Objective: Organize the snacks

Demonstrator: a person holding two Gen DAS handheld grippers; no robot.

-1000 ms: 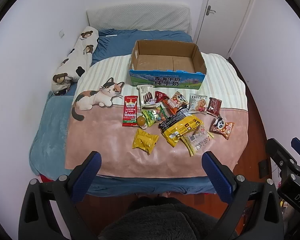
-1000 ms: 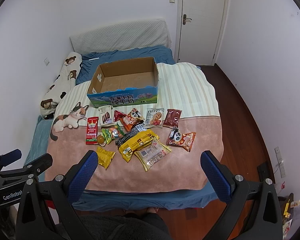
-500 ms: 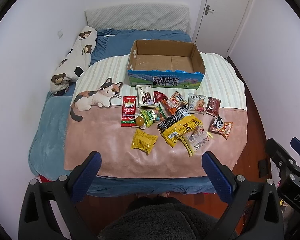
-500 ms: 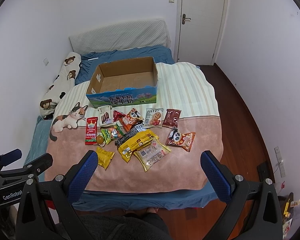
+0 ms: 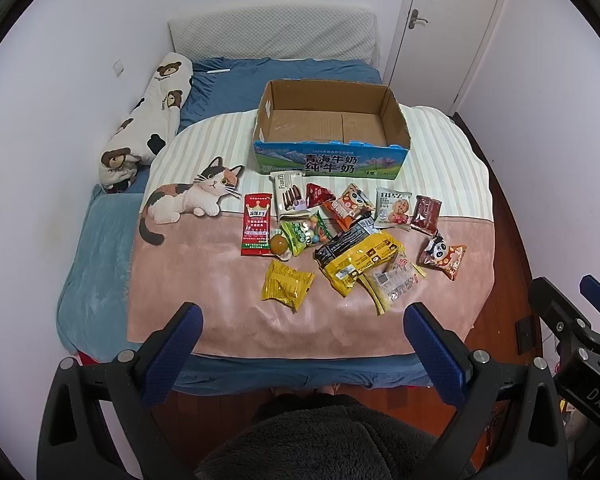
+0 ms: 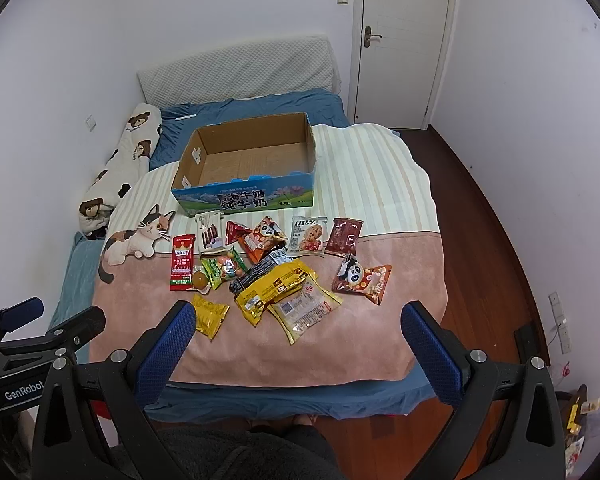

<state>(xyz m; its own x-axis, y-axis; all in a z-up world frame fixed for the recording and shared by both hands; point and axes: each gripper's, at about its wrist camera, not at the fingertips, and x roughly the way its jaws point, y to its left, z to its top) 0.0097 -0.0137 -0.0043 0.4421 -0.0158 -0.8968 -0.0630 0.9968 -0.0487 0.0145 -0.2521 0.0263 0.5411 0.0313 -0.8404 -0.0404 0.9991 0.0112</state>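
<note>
You are at the very start of the job: nothing is picked up yet, and the cardboard box [image 5: 332,120] sitting in the upper middle of the frame on the striped part of the blanket [image 5: 204,276] shows only its bare brown floor. Both tools hang back over the foot of the bed. Your left tongs [image 5: 302,334] stand wide apart at the bottom of the left wrist view, holding nothing, and your right tongs [image 6: 296,330] are just as wide and just as unloaded in the right wrist view. The snacks [image 5: 340,236] lie in a loose scatter across the centre of the frame, just below the box's printed blue front wall, some overlapping one another. Nearest your left tongs is the small yellow packet [image 5: 286,286], lying by itself at the lower left edge of the pile; nearest your right tongs are the clear-windowed packet [image 6: 306,306] and the long yellow bag [image 6: 274,286] it partly overlaps, with the panda packet [image 6: 362,278] apart at the right. The sensible next move seems to be a reach forward and down onto one of these outlying packets, since a lone wrapper is easier to pinch than one in the overlap. Come in low with the fingers straddling a crimped edge, because the flat foil on soft fleece may slide or drag the blanket up with it. Then lift it across the pile and over the near wall into the box.
</note>
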